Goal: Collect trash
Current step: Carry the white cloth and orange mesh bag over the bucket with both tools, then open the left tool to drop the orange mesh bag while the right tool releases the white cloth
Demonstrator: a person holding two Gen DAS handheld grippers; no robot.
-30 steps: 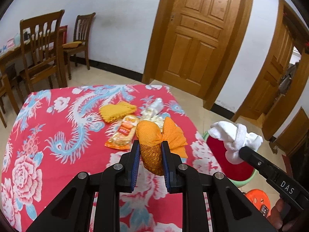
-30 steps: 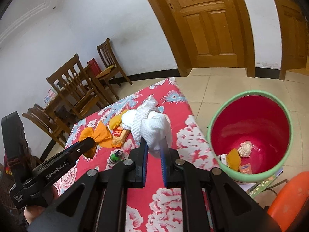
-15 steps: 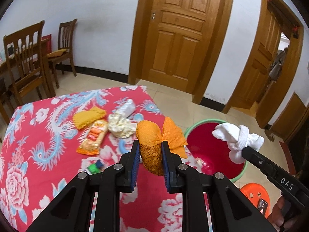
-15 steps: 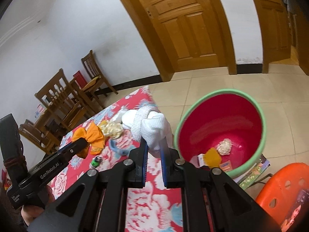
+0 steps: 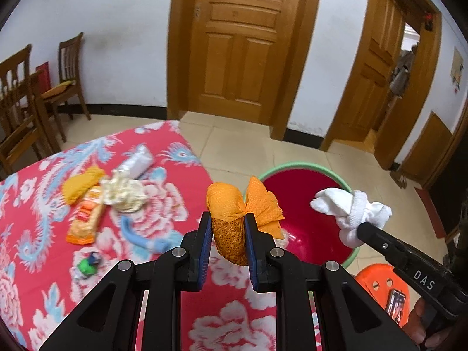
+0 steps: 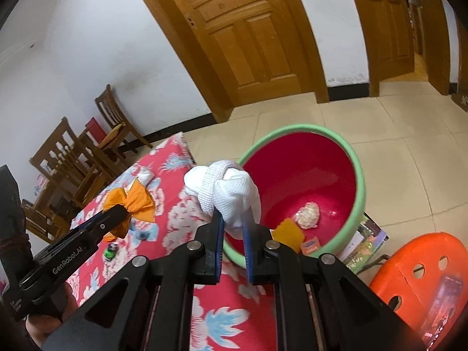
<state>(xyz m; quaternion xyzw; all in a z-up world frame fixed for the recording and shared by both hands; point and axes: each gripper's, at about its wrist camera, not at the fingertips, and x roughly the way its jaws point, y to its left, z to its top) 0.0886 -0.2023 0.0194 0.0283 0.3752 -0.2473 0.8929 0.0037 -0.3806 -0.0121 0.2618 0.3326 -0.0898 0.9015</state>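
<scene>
Left gripper (image 5: 226, 235) clamps an orange crumpled napkin (image 5: 234, 210) at the bench (image 5: 38, 248) edge; right gripper (image 6: 232, 228) pinches a white sock (image 6: 225, 193) — both beside the red basin (image 6: 358, 175), likely ready for dropping.

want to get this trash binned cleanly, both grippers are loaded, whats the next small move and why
Probably carry the right gripper a little further over the basin and open it: it is shut on the white sock, which hangs at the basin's near rim. The left gripper, shut on the orange cloth, is nearer the table.
</scene>
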